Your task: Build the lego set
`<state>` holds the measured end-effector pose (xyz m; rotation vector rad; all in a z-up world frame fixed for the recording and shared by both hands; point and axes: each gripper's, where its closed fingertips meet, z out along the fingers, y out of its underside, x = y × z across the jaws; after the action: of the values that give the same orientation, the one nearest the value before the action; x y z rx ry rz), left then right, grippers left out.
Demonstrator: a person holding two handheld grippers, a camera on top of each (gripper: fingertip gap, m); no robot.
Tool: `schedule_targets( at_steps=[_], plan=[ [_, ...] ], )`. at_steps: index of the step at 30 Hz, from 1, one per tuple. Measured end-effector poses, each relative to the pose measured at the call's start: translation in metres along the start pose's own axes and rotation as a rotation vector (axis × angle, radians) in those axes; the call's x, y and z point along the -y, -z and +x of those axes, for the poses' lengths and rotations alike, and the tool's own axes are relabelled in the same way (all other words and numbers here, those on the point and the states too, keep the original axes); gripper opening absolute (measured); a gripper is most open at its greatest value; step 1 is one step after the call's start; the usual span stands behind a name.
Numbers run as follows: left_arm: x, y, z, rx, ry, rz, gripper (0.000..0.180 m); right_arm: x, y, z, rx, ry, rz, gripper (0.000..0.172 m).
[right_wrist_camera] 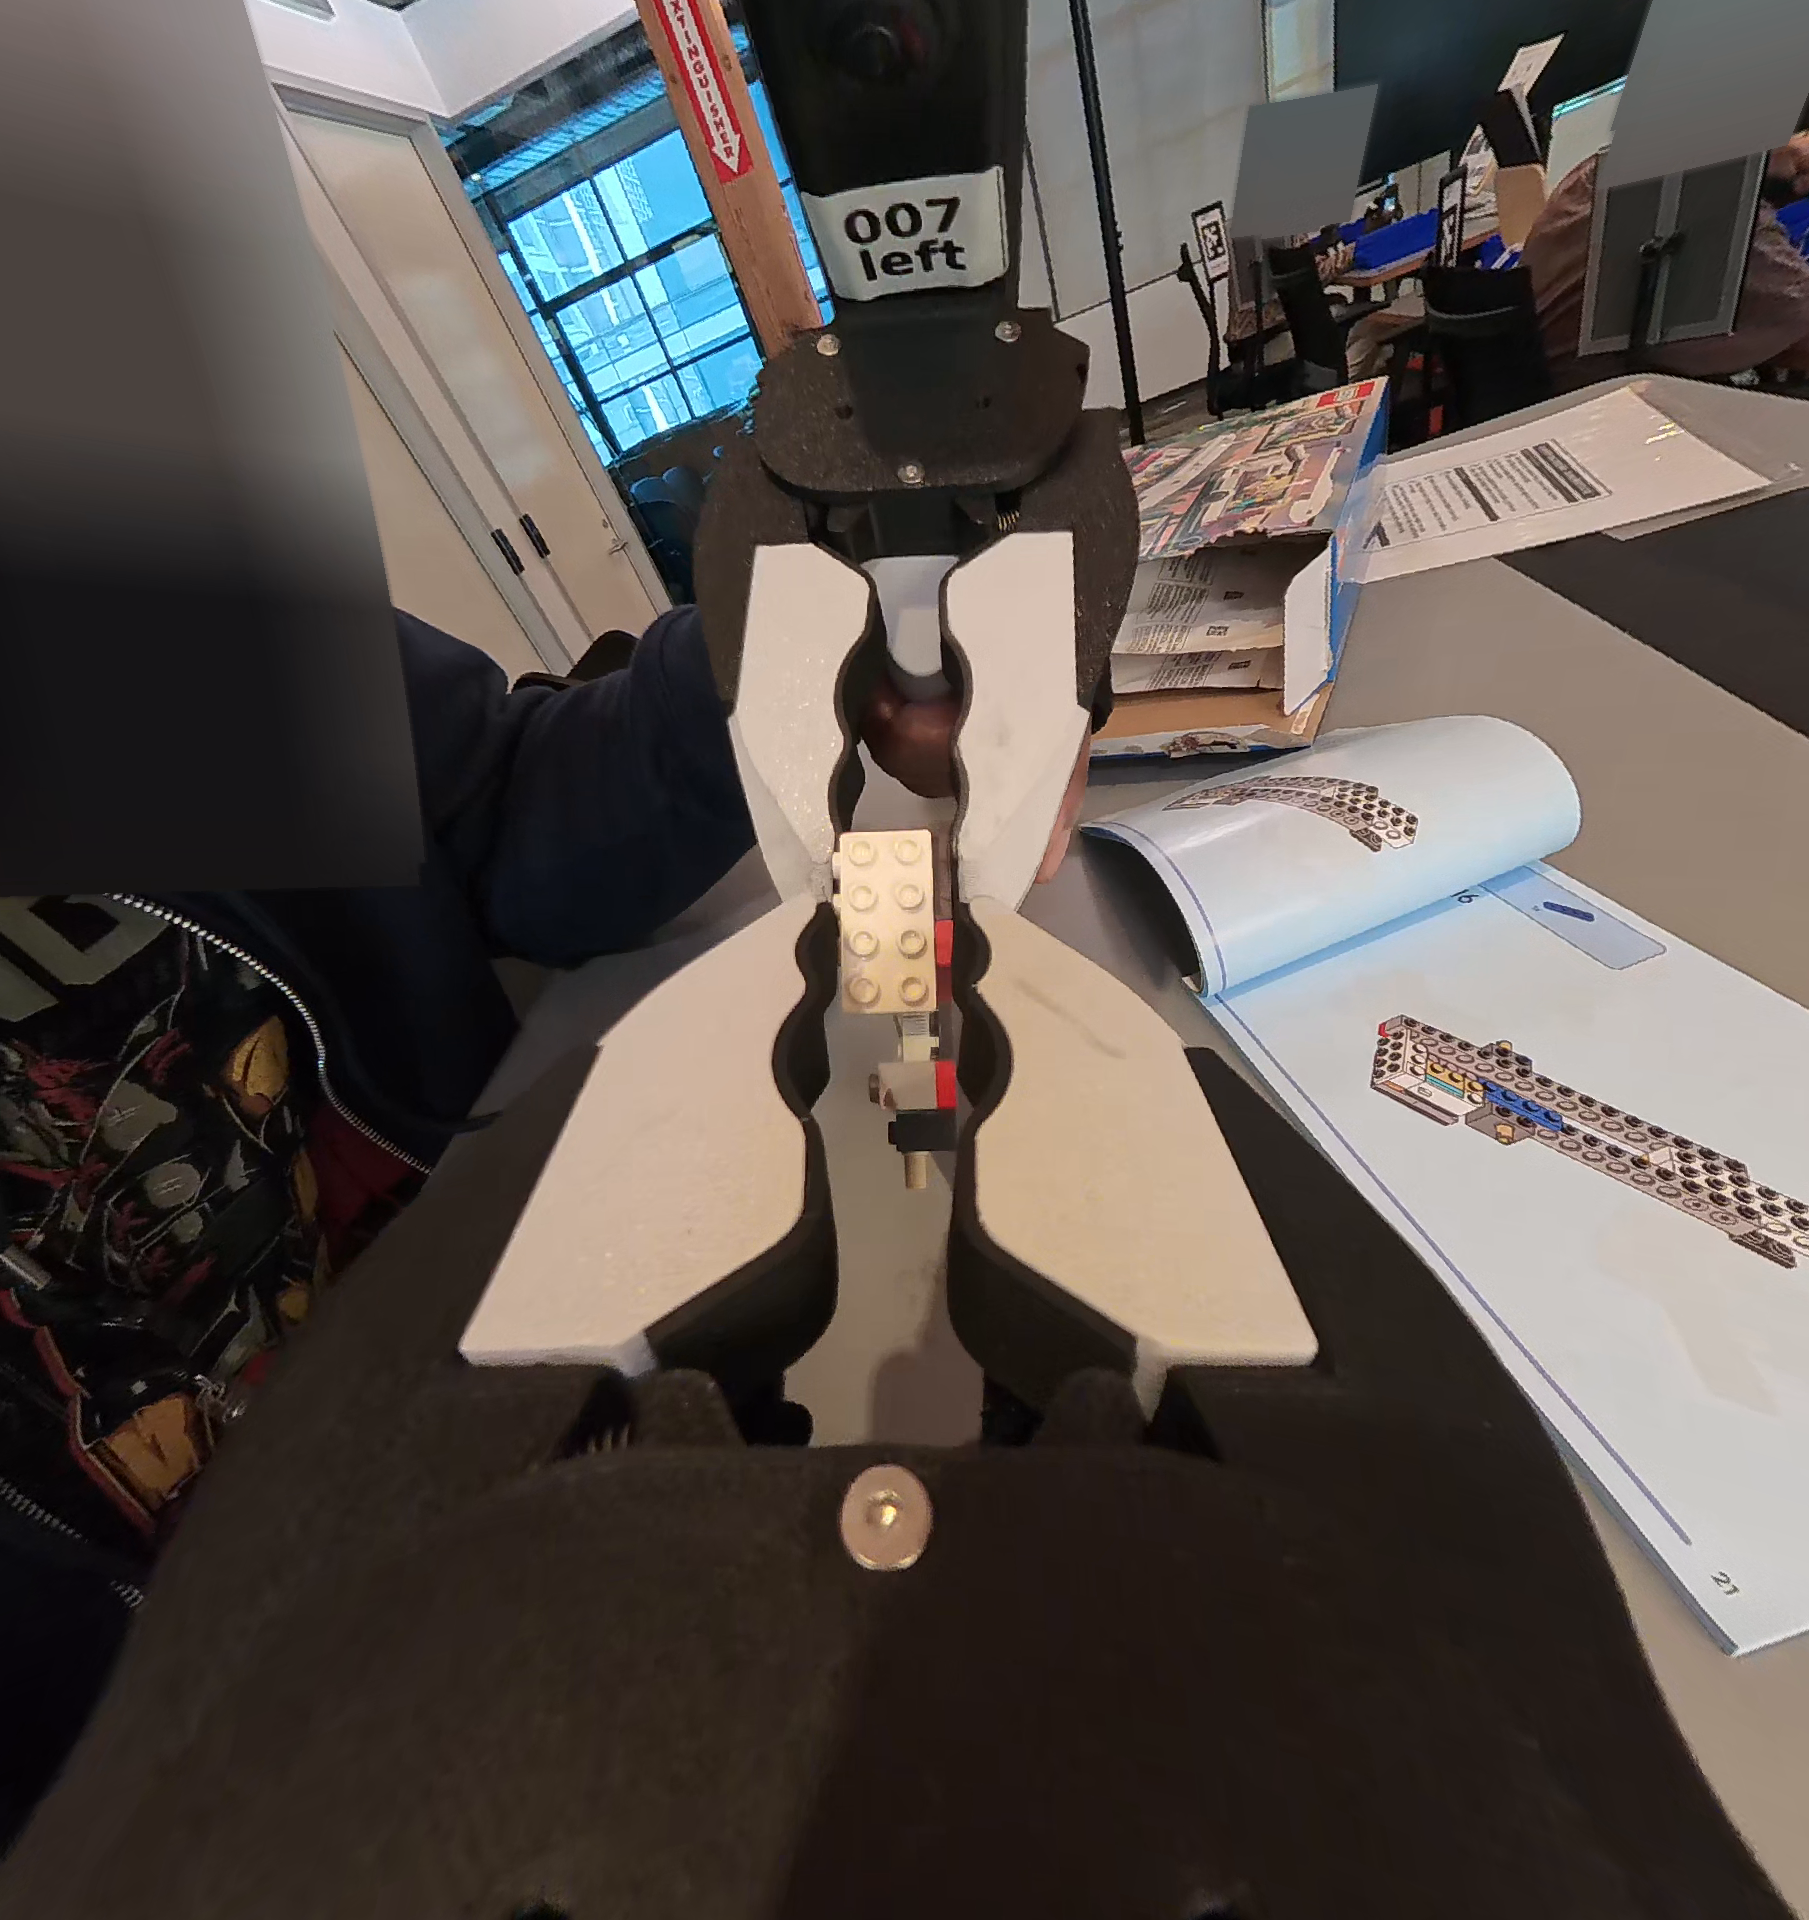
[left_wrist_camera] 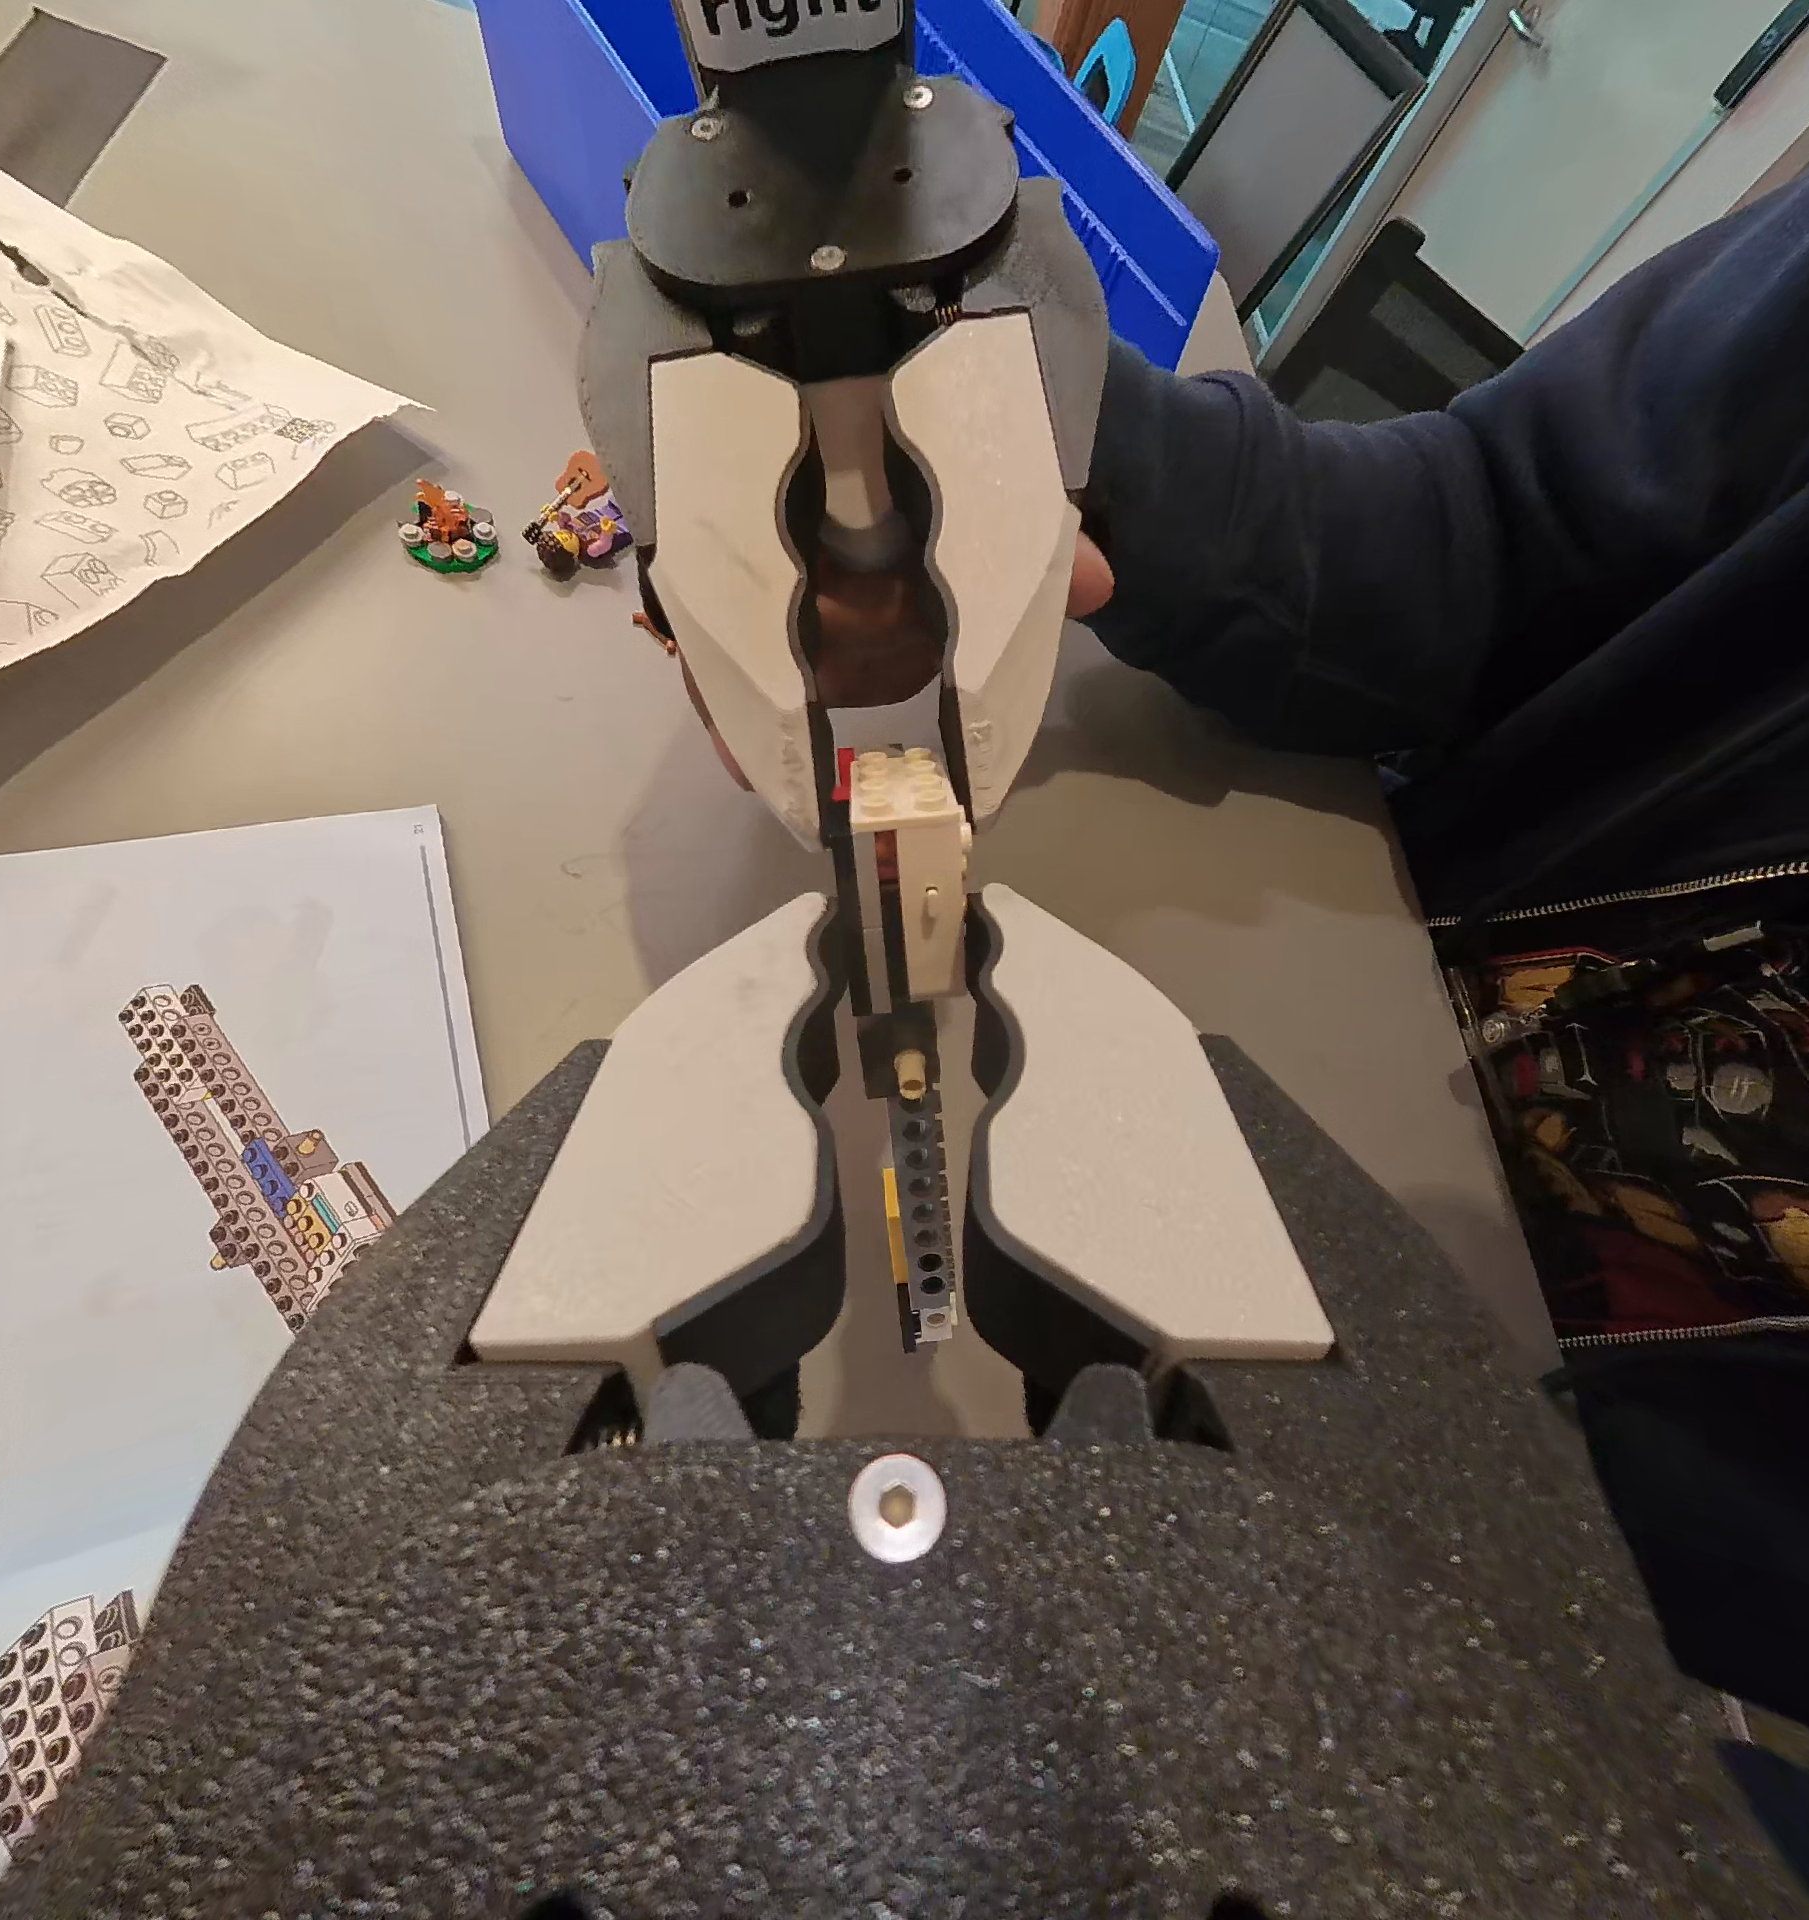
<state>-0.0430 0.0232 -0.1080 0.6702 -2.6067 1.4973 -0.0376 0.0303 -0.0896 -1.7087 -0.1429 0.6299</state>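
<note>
In the left wrist view, your left gripper [left_wrist_camera: 905,925] has its jaws drawn narrow around a brick assembly [left_wrist_camera: 915,904]: a white studded block on top, with a black-and-grey strip and a dark holed beam running back between the fingers toward the camera. The pads sit against the sides of the white block. Your right gripper [left_wrist_camera: 884,769] faces it head-on, tip to tip, jaws also narrow and closed on the far end of the same assembly, which hangs above the grey worktop [left_wrist_camera: 484,727] clear of its surface. Toward the far left of the worktop lie a torn paper bag [left_wrist_camera: 100,447], a small campfire build [left_wrist_camera: 448,530] and a minifigure [left_wrist_camera: 578,525] (lying on its side); an open instruction booklet [left_wrist_camera: 204,1039] lies at the left edge, a blue bin [left_wrist_camera: 609,135] at the far edge.

In the right wrist view, your right gripper [right_wrist_camera: 895,935] grips the white block with red bits at its right side, pads pressing on both flanks. The left gripper [right_wrist_camera: 895,842] meets it from the opposite side. The instruction booklet [right_wrist_camera: 1502,1143] lies at the right, an opened cardboard box [right_wrist_camera: 1253,561] beyond it.
</note>
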Motion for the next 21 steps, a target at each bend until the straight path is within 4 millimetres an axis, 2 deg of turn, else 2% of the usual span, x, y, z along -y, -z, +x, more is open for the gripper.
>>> schedule_targets(
  at_steps=[12, 15, 17, 18, 21],
  plan=[
    [-0.003, -0.002, 0.0, -0.037, 0.028, 0.011, 0.021, -0.004, 0.0, 0.002, 0.004, -0.031, -0.011, 0.021],
    [0.001, -0.002, -0.008, -0.044, 0.1, 0.07, 0.022, 0.001, 0.004, 0.012, -0.068, -0.057, 0.023, 0.024],
    [0.002, -0.003, -0.017, -0.059, 0.169, 0.116, 0.022, 0.003, 0.009, 0.016, -0.103, -0.069, 0.02, 0.043],
    [0.002, -0.004, -0.023, -0.061, 0.21, 0.139, 0.022, 0.004, 0.012, 0.017, -0.118, -0.075, 0.024, 0.047],
    [0.004, -0.007, -0.036, -0.1, 0.338, 0.229, 0.022, 0.004, 0.024, 0.028, -0.207, -0.112, 0.015, 0.048]
  ],
)
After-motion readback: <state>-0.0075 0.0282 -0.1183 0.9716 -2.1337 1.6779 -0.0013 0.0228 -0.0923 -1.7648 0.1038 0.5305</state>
